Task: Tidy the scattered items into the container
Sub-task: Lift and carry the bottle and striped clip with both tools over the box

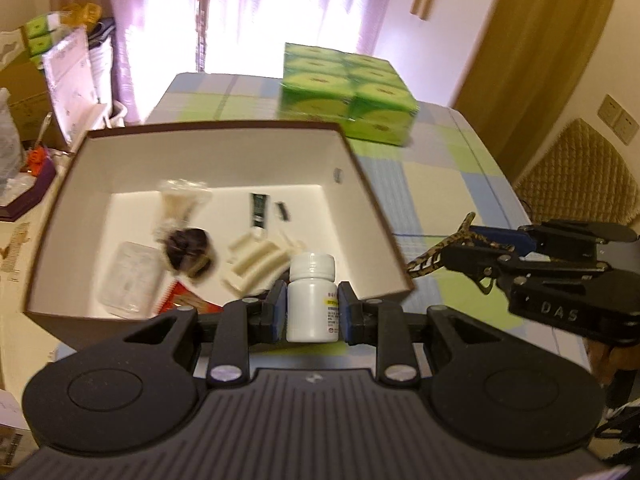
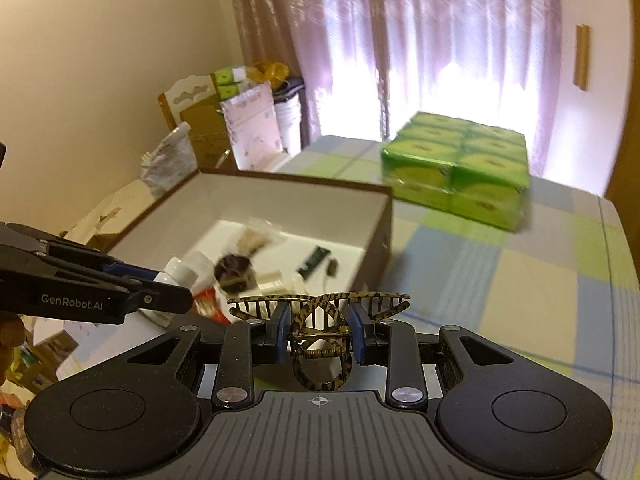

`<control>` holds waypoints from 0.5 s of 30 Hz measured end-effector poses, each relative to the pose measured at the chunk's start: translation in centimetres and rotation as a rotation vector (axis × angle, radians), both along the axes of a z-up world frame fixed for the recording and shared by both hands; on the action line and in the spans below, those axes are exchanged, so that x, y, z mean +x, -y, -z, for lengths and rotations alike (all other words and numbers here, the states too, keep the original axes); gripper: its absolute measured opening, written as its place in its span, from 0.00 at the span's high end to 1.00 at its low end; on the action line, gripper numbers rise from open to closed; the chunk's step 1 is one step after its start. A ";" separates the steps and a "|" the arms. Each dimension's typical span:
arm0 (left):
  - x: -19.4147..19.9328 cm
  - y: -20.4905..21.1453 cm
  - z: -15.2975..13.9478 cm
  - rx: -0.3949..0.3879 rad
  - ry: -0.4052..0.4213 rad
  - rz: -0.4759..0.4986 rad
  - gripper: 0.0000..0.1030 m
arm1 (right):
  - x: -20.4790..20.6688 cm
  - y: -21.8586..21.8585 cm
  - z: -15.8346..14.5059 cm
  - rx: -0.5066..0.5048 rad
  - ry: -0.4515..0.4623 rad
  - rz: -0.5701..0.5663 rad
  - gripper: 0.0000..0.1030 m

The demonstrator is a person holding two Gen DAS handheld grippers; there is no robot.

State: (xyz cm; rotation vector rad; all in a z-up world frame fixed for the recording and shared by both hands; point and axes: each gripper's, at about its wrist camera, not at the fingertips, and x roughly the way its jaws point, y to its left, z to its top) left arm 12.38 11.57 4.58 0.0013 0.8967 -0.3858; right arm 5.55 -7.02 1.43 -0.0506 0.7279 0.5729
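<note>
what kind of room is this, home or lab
Most likely a lived-in home room: sheer curtains over a bright window, a checked tablecloth on the table, and household boxes and bags piled in the corner.

Left tool point(image 1: 312, 312) is gripping a white pill bottle point(image 1: 311, 300) upright between its blue pads, at the near rim of the open box point(image 1: 360, 168). Box is sitting on the checked desk point(image 1: 452, 184) and is holding a dark hair tie point(image 1: 188, 250), a white comb point(image 1: 256, 260) and a clear packet point(image 1: 126, 276). Right tool point(image 1: 472, 248) is holding a leopard-print hair clip point(image 1: 436, 254) just right of the box. Green tissue pack point(image 1: 348, 92) is lying behind.
</note>
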 end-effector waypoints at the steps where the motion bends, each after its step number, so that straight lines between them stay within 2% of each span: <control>1: 0.3 -0.6 -0.1 0.004 0.004 -0.006 0.79 | 0.2 -0.5 -0.1 0.003 0.003 -0.005 0.68; 8: 3.1 -4.5 -0.7 0.033 0.031 -0.036 0.79 | 2.8 -4.3 0.0 0.023 0.003 -0.028 0.68; 15: 7.3 -6.7 0.4 0.070 0.012 -0.012 0.79 | 6.2 -7.7 1.4 0.036 -0.042 -0.005 0.68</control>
